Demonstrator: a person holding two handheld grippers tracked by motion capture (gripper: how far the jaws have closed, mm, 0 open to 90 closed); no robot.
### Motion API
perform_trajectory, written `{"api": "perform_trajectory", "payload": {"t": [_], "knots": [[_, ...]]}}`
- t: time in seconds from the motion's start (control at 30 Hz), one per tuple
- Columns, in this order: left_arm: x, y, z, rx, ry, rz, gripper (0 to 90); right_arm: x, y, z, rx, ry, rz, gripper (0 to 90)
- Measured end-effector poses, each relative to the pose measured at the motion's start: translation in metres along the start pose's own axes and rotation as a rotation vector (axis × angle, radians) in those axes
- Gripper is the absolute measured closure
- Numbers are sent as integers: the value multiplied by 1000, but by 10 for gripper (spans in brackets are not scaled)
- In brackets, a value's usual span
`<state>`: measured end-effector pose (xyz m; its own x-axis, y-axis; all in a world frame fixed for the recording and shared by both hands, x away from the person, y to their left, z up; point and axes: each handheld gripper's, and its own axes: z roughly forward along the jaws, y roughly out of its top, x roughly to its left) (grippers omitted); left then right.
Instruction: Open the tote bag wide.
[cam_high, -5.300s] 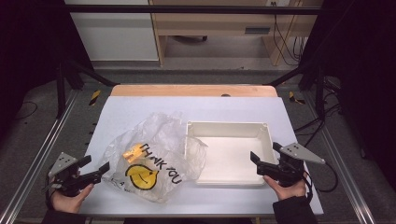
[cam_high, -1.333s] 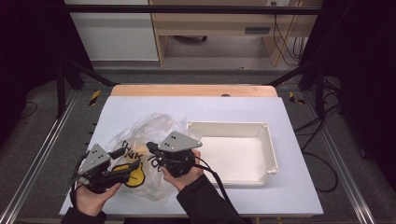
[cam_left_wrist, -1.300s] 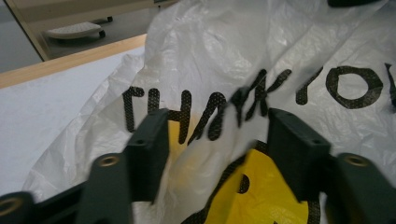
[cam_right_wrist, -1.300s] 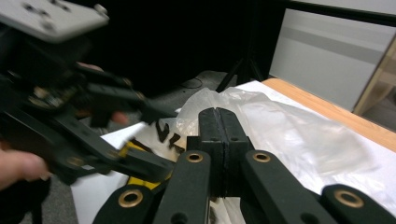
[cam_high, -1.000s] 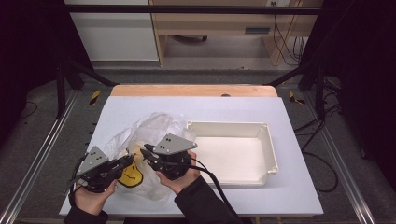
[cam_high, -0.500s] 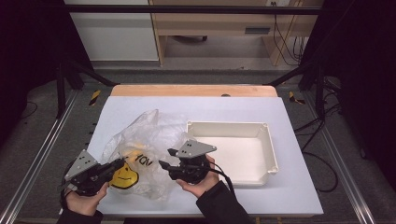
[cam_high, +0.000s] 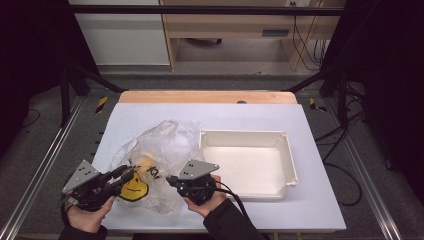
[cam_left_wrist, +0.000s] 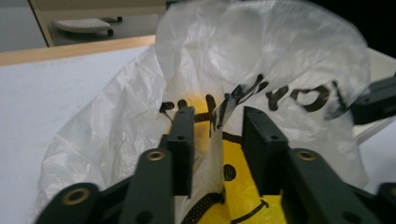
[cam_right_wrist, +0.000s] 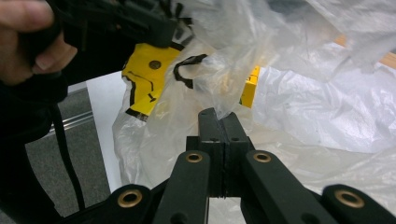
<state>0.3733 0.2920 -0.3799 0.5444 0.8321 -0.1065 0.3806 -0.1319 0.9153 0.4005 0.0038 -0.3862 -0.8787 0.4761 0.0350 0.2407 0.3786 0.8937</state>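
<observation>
At the near left of the surface (cam_high: 320, 210), the right tool (cam_right_wrist: 218, 122) pinches the plastic bag (cam_high: 160, 150) — thin film may tear; the left tool (cam_left_wrist: 218, 135), just opened, straddles film ungripped.

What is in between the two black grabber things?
In the high view, the crinkly clear plastic bag with the yellow smiley face lies between the left gripper and the right gripper, both at its near edge.
</observation>
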Motion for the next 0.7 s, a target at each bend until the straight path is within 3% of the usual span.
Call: {"api": "perform_trajectory", "payload": {"t": [0.1, 0.27, 0.43, 0.7], "knots": [[-1, 11, -7, -43, 14, -12, 499, 2, -1, 3, 5, 4, -1, 899], [-1, 32, -11, -83, 14, -28, 456, 7, -4, 11, 18, 19, -5, 899], [-4, 44, -3, -63, 4, -36, 416, 13, -6, 19, 24, 34, -6, 898], [-18, 55, 28, 26, -18, -20, 351, 28, -10, 34, 34, 60, -26, 898]]}}
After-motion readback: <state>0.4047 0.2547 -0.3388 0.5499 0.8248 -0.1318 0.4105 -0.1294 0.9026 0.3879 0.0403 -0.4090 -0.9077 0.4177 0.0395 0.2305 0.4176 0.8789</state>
